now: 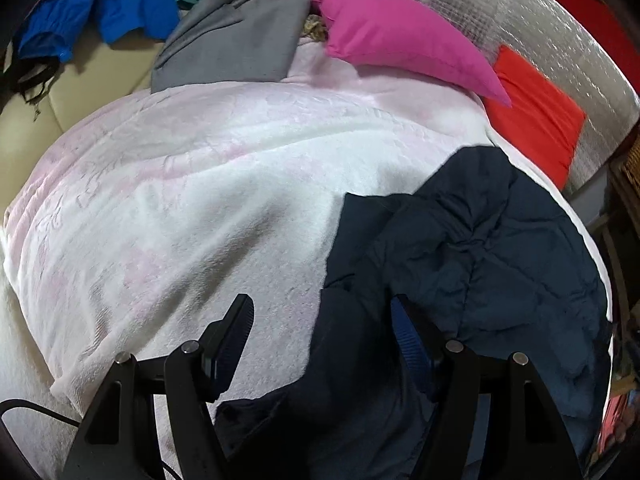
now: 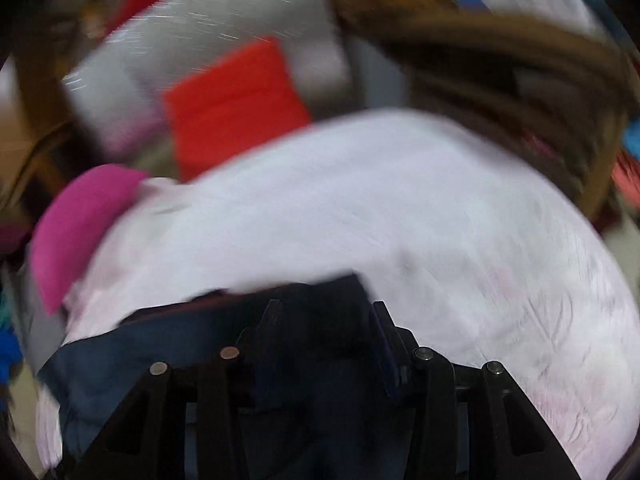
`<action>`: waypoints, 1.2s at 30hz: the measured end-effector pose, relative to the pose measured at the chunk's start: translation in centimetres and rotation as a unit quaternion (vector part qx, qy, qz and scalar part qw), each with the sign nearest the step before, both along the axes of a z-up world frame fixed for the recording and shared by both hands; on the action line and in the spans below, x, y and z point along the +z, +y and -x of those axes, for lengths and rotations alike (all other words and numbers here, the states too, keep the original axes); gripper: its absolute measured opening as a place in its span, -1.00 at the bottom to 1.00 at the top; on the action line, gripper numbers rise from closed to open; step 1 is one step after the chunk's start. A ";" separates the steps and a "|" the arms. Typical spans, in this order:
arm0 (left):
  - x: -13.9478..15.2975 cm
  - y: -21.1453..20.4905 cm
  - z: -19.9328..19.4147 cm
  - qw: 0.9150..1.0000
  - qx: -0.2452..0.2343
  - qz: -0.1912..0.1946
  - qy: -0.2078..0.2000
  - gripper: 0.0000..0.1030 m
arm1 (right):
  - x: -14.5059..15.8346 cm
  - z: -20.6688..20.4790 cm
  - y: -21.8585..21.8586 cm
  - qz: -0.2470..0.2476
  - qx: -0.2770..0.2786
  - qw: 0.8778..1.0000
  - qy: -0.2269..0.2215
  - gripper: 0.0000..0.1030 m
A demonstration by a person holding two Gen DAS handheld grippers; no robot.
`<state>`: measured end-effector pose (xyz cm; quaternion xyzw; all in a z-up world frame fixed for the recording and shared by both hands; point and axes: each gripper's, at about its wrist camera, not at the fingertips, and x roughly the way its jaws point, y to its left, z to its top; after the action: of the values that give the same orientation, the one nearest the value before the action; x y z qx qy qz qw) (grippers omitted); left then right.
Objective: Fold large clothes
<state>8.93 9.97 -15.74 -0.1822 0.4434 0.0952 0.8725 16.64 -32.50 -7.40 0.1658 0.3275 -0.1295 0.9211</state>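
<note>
A dark navy quilted jacket [image 1: 480,256] lies crumpled on the right side of a white-pink fleece blanket [image 1: 200,200]. My left gripper [image 1: 324,308] is open, its fingers wide apart, with a fold of the jacket lying between them. The right wrist view is blurred by motion. There the jacket [image 2: 200,352] lies at the near edge of the blanket [image 2: 400,208], and my right gripper [image 2: 326,308] has dark jacket cloth between its fingers. I cannot tell whether it grips the cloth.
A magenta pillow [image 1: 400,36] and a red cushion [image 1: 536,116] lie at the far edge. A grey garment [image 1: 236,40] and blue clothes [image 1: 120,16] lie on a beige sofa [image 1: 80,80]. A silvery sheet [image 1: 540,20] stands behind. A wicker basket [image 2: 520,64] is at the right.
</note>
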 end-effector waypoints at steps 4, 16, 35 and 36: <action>0.1 0.3 0.3 1.000 0.001 0.008 -0.001 0.38 | 2.0 0.3 7.4 0.021 0.130 0.991 -0.010 -0.26; 0.3 0.8 0.7 1.000 -0.013 -0.002 0.002 0.38 | -3.5 -5.7 25.6 -0.041 0.305 0.949 0.071 -0.30; 0.2 2.4 1.4 1.000 -0.008 -0.024 -0.005 0.38 | -2.2 -4.8 18.7 -0.115 0.237 0.964 0.026 -0.29; 0.2 2.2 1.5 1.000 -0.011 -0.027 -0.005 0.38 | -1.6 -3.6 16.9 -0.110 0.223 0.969 0.017 -0.29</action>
<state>7.47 12.16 -15.58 -0.1542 0.4381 0.0964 0.8803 20.25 -15.60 -9.01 0.1864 0.3837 0.1129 0.8974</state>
